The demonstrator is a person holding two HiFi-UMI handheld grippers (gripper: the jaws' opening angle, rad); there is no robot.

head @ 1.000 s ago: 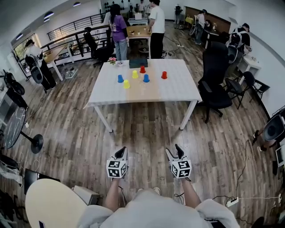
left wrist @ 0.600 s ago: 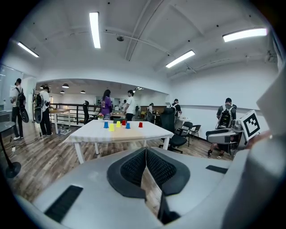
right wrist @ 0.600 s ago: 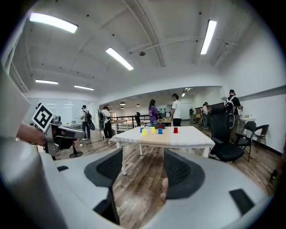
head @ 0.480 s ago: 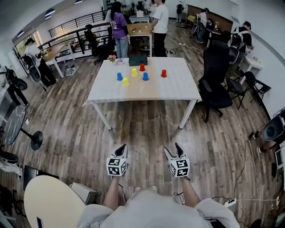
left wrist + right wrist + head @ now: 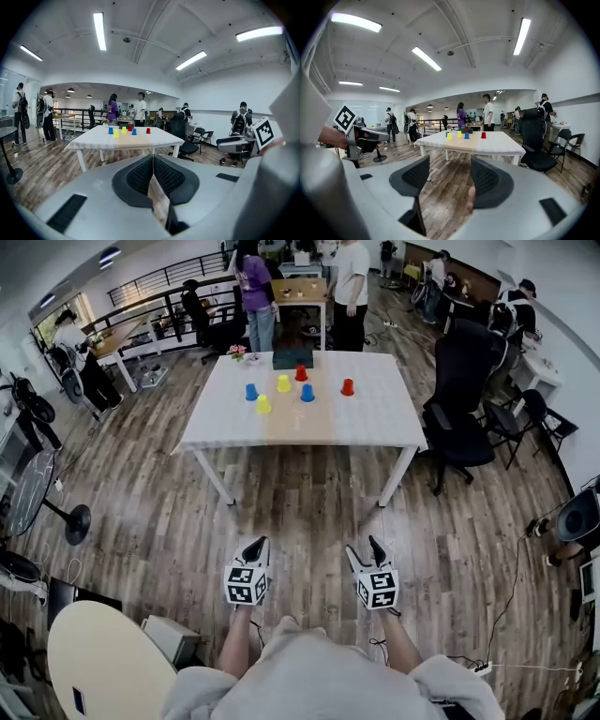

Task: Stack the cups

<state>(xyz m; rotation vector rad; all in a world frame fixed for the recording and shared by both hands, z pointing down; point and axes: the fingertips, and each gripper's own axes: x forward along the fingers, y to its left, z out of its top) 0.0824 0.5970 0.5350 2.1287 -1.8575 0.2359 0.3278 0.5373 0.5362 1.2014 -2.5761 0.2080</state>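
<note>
Six small plastic cups sit in a loose cluster on the far half of the white rectangular surface point(image 5: 375, 423), each apart from the others. Two are blue, the left blue cup point(image 5: 251, 392) and the right blue cup point(image 5: 307, 393). Two are yellow, the near yellow cup point(image 5: 264, 405) and the far yellow cup point(image 5: 283, 383). Two are red, the far red cup point(image 5: 301, 373) and the right-hand red cup point(image 5: 347, 387). Two grippers hang over the wooden floor point(image 5: 309, 512), well short of the surface. The left gripper point(image 5: 255, 549) has its fingers pressed together on nothing, and the right gripper point(image 5: 366, 555) has its fingers apart with only floor between them. Since a second ago the cups have kept their places, the surface sits a little higher in the head view, and both grippers are held much as before. The cups are too small to tell whether they stand mouth up or mouth down. The dark box point(image 5: 291, 358) behind the far red cup has its near edge partly covered by that cup.
</note>
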